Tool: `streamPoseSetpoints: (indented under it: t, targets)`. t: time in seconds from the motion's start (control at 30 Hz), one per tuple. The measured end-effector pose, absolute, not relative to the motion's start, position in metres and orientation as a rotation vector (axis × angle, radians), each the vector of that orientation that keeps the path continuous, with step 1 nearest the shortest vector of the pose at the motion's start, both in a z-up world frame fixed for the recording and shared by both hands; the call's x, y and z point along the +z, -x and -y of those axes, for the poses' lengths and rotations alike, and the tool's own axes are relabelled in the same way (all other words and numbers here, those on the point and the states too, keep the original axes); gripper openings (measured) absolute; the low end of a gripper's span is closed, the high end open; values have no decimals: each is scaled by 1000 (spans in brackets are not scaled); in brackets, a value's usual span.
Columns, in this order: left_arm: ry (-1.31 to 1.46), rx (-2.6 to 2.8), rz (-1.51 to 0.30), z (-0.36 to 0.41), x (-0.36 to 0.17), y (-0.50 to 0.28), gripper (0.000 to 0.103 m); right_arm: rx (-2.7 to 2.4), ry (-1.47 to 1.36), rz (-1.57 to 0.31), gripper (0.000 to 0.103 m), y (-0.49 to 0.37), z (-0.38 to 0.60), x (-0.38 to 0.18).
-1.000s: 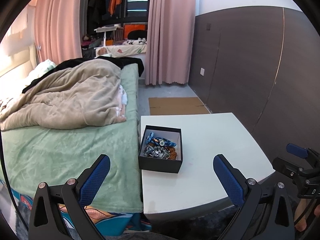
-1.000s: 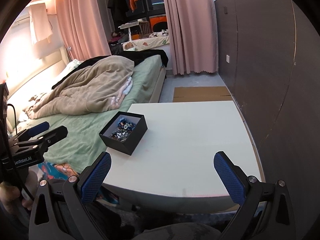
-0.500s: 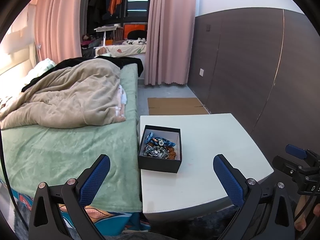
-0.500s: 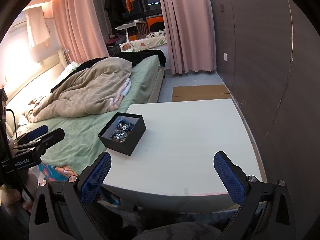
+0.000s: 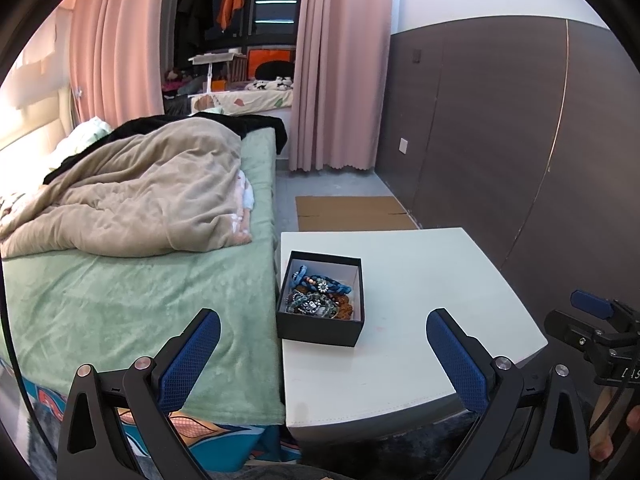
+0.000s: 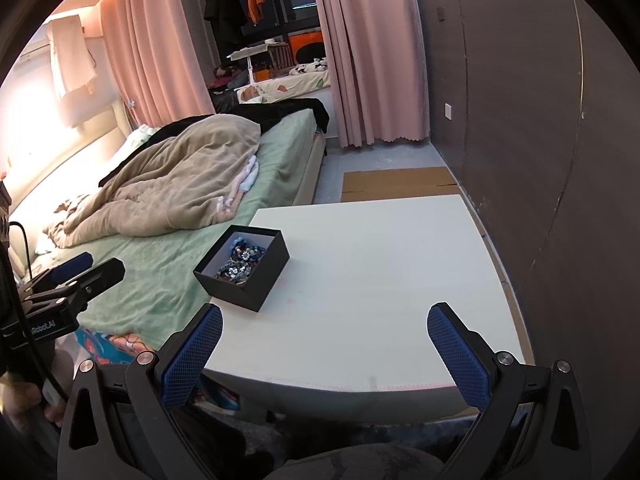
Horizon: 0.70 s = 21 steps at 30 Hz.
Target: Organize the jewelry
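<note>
A black open box (image 5: 320,332) (image 6: 264,284) stands at the left edge of a white table (image 5: 420,292) (image 6: 380,280). It holds a tangle of jewelry (image 5: 318,294) (image 6: 240,262): blue braided bands, beads and silvery pieces. My left gripper (image 5: 322,344) is open and empty, held off the table's near edge, in line with the box. My right gripper (image 6: 324,344) is open and empty, held off the near edge, right of the box. Each gripper shows at the side of the other's view, the right one (image 5: 592,316) and the left one (image 6: 76,276).
A bed with a green sheet (image 5: 132,304) and a beige duvet (image 5: 140,196) lies against the table's left side. A dark panelled wall (image 5: 500,140) runs along the right. Flat cardboard (image 5: 352,212) lies on the floor beyond the table. Pink curtains (image 5: 340,72) hang at the back.
Both views have shifted slightly; the box and table sit a little nearer the right gripper. Both grippers stay open and empty. The box has not moved.
</note>
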<state>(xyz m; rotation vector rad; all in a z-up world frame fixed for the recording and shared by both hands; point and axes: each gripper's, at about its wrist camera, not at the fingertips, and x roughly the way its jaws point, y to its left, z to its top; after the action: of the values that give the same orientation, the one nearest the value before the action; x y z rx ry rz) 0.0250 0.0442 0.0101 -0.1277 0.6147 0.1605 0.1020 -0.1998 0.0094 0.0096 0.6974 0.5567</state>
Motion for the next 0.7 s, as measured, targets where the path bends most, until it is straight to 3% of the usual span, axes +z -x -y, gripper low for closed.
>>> streamPoseSetpoints:
  t: [0.7]
  targets:
    - [110, 158, -584, -40, 15, -17, 103, 527, -25, -700, 103, -101, 204, 9]
